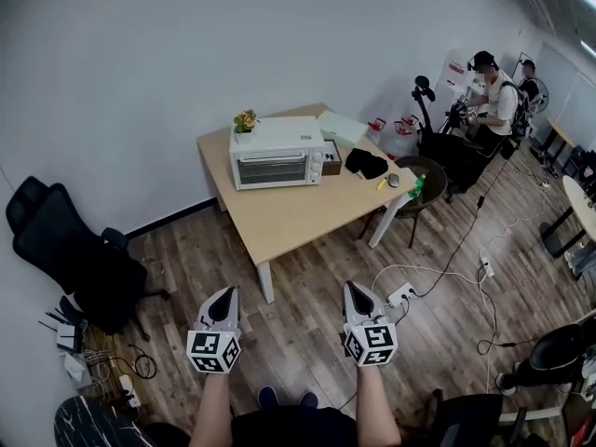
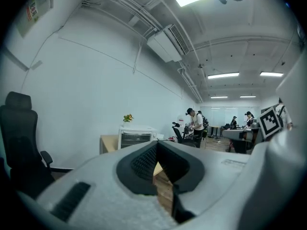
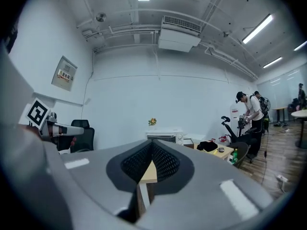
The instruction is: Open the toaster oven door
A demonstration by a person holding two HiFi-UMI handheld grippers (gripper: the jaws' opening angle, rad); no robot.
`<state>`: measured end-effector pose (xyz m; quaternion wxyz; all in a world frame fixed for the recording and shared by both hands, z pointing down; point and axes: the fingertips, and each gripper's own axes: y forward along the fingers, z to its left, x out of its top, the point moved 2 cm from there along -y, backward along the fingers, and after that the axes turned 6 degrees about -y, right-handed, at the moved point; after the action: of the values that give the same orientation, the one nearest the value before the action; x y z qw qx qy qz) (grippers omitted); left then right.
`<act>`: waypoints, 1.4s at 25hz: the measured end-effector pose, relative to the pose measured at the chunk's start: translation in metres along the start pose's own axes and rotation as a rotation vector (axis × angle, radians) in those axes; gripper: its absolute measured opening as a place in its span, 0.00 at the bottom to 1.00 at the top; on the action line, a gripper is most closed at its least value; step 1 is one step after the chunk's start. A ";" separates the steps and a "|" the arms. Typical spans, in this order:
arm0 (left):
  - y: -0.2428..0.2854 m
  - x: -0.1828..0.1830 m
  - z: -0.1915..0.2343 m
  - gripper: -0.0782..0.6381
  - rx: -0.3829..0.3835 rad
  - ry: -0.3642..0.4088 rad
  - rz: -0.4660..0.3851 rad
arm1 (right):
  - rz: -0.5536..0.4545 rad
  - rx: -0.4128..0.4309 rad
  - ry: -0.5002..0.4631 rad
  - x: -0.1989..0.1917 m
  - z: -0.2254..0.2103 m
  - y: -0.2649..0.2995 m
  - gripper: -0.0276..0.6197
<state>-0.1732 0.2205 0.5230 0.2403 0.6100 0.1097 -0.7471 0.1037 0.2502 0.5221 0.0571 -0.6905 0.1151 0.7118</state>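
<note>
A white toaster oven [image 1: 277, 154] stands on a light wooden table [image 1: 289, 214] across the room, its glass door closed. It also shows small and far off as the toaster oven [image 2: 135, 137] in the left gripper view and the toaster oven [image 3: 164, 136] in the right gripper view. My left gripper [image 1: 226, 292] and right gripper [image 1: 351, 288] are held side by side over the wooden floor, well short of the table. Both point toward the oven. The left gripper [image 2: 157, 145] and right gripper [image 3: 152, 143] have their jaw tips together and hold nothing.
A small flower pot [image 1: 246, 122] sits on the oven. Black items [image 1: 367, 163] lie on the table's right part. A black office chair [image 1: 70, 250] stands at left, a round chair [image 1: 419, 175] by the table. Cables and a power strip [image 1: 400, 295] lie on the floor. A person [image 1: 494, 101] works at back right.
</note>
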 end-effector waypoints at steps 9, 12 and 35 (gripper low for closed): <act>-0.013 0.018 0.000 0.11 -0.013 0.076 -0.023 | -0.004 -0.027 0.065 -0.007 0.006 -0.003 0.06; -0.017 0.015 0.011 0.11 0.006 0.110 -0.010 | -0.004 -0.014 0.061 -0.007 0.018 -0.001 0.06; -0.004 0.009 0.039 0.11 -0.094 0.085 0.012 | 0.017 -0.051 0.062 -0.026 0.040 0.006 0.06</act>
<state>-0.2098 0.2042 0.5231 0.2682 0.6300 0.1513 -0.7130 0.0645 0.2564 0.5488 0.0300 -0.7124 0.1044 0.6933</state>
